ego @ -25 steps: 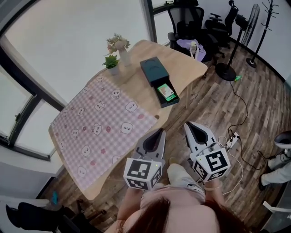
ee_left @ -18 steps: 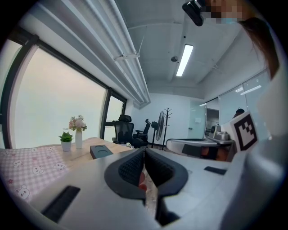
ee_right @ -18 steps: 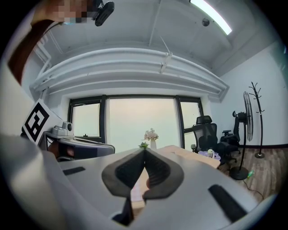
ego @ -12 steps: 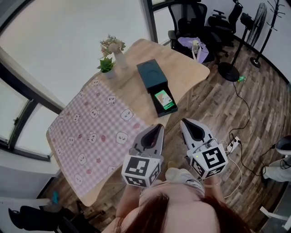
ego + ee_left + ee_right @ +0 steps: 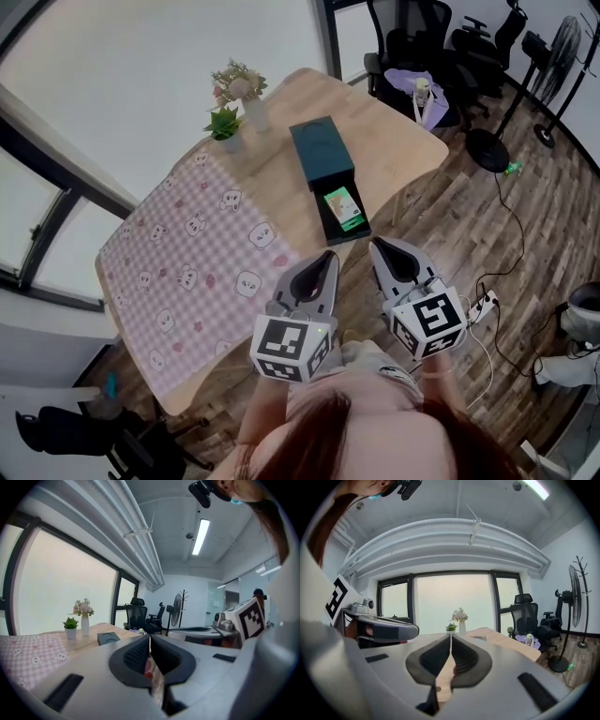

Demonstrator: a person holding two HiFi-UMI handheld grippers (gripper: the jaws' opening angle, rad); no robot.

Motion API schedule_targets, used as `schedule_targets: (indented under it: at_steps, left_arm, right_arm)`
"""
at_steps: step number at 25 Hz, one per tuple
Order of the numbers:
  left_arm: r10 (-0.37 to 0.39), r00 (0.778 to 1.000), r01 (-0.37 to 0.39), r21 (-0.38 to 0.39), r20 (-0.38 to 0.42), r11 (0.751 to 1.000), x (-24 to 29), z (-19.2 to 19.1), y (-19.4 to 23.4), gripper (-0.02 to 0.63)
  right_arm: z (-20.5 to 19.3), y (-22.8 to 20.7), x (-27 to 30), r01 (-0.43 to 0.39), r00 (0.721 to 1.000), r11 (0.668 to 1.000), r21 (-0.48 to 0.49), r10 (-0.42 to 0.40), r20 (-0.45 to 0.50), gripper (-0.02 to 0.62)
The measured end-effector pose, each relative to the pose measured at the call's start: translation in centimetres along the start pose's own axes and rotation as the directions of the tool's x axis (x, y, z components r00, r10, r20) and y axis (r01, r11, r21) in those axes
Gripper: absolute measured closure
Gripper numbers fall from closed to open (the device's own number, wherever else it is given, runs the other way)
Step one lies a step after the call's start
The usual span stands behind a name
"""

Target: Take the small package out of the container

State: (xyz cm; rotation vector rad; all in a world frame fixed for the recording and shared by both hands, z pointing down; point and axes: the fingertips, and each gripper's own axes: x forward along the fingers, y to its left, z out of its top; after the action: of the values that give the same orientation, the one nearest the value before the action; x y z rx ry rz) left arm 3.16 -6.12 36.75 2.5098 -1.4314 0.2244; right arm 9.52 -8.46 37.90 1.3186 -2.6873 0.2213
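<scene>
A dark green box-shaped container (image 5: 322,152) lies on the wooden table (image 5: 389,141), its drawer (image 5: 343,216) pulled out toward me. A small green package (image 5: 343,207) rests in the drawer. Both grippers hover off the table's near edge, short of the drawer, and touch nothing. My left gripper (image 5: 327,256) is shut and empty; my right gripper (image 5: 376,246) is shut and empty. In the left gripper view the jaws (image 5: 150,637) meet, with the container (image 5: 108,638) far ahead. The right gripper view shows closed jaws (image 5: 451,635) aimed at the table.
A pink checked cloth (image 5: 192,258) covers the table's left part. A flower vase (image 5: 251,105) and a small potted plant (image 5: 225,127) stand at the back. Office chairs (image 5: 412,56), a fan stand (image 5: 483,145) and a power strip with cables (image 5: 483,300) are on the wooden floor at right.
Both grippers have drifted slightly nearer the table edge and the open drawer as the head view shifted. Their jaws stayed shut.
</scene>
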Motion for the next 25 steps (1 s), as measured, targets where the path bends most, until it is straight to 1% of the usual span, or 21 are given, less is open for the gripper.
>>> schedule_targets:
  at_steps: [7,15,20,25]
  left_arm:
    - [0.002,1.000,-0.002,-0.010,-0.018,1.000,2.2,-0.2,2.4,0.591]
    - [-0.018,0.999,0.017,-0.008,-0.027,1.000,5.5,0.8,6.8,0.591]
    - [-0.031,0.999,0.030,-0.021,-0.045,0.999,7.0,0.6,9.4,0.591]
    - [-0.056,0.996,0.054,-0.024,-0.067,0.998,8.4,0.2,11.1,0.591]
  right_arm:
    - [-0.9,-1.1,3.7,-0.023,0.999,1.000,-0.002,0.023,-0.043,0.555]
    - [-2.1,-2.4,8.7,-0.008,0.994,1.000,0.013,0.009,-0.105,0.526]
    - [-3.5,-2.8,11.6,0.001,0.988,1.000,0.018,0.002,-0.154,0.508]
    - [-5.0,-3.6,14.1,0.015,0.979,1.000,0.021,-0.010,-0.205,0.486]
